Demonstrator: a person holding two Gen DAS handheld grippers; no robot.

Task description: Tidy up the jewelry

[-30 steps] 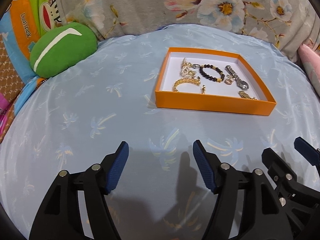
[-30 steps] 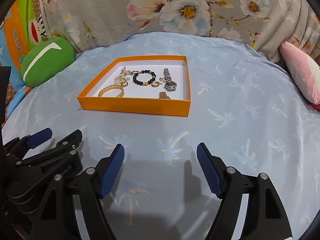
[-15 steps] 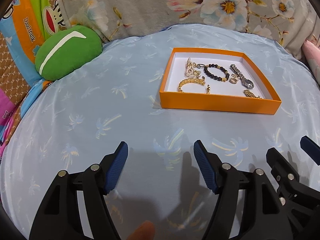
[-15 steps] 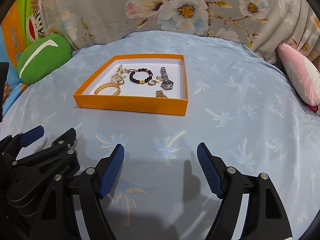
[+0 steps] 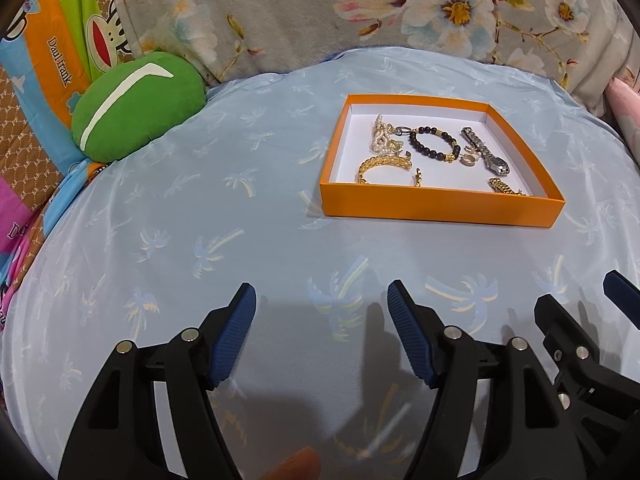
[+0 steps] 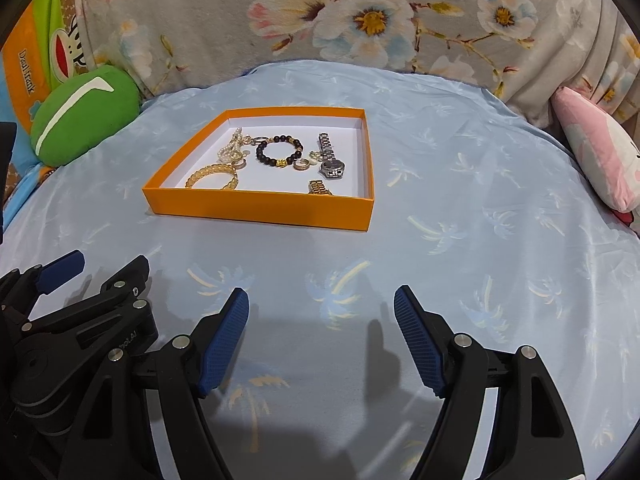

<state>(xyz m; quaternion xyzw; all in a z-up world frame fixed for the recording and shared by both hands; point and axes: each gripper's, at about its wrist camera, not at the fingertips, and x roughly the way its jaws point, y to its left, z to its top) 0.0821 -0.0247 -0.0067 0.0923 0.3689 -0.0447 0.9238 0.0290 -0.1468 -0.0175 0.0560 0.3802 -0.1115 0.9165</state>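
The left gripper (image 5: 322,300) hangs over the light-blue palm-print sheet (image 5: 200,220) with its blue-padded fingers spread wide and nothing between them. The right gripper (image 6: 322,308) is just beside it, equally released and empty, above the same sheet. Each shows at the edge of the other's view.

Ahead of both, well apart from the fingertips, a shallow orange box (image 6: 256,208) with a white floor lies flat on the sheet. The jewelry is all inside it: a pearl strand (image 6: 232,146) at the far left, a gold chain bracelet (image 6: 212,176) nearer the front wall, a dark beaded bracelet (image 6: 279,151) in the middle, a small ring (image 6: 301,165) just beside it, a silver wristwatch (image 6: 330,158) to the right, and a gold link piece (image 6: 319,188) partly hidden by the front wall.

A green round cushion (image 5: 136,110) sits at the sheet's far left edge, a floral blanket (image 5: 360,12) runs behind, and a pink pillow (image 6: 596,152) lies at the right
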